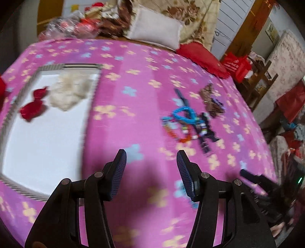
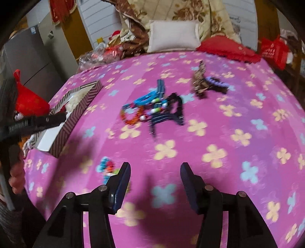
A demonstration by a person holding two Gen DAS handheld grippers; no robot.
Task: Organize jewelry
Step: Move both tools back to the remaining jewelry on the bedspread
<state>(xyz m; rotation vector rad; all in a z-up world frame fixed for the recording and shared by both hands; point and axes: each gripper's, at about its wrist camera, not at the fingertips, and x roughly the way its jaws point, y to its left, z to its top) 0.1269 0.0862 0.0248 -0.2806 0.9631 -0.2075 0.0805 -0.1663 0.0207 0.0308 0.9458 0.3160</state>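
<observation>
A pile of jewelry point(image 1: 188, 124) lies on the pink flowered bedspread point(image 1: 137, 99): blue loops, coloured beads and dark clips. The pile also shows in the right wrist view point(image 2: 154, 108). A brown patterned bow clip point(image 1: 209, 99) with a purple claw clip lies just beyond it, also in the right wrist view point(image 2: 202, 82). A striped box point(image 1: 22, 91) with a white floor holds a red bow point(image 1: 33, 106) and a cream fluffy piece point(image 1: 68, 91). My left gripper point(image 1: 151, 158) is open and empty. My right gripper point(image 2: 155, 169) is open and empty. A small beaded piece point(image 2: 107, 167) lies by its left finger.
A white pillow point(image 2: 173, 36), a red cushion point(image 2: 226, 49) and a floral quilt point(image 2: 181, 11) lie at the head of the bed. Red bags point(image 2: 28, 99) and clutter stand beside the bed. The other gripper point(image 1: 266, 183) shows at the right edge of the left wrist view.
</observation>
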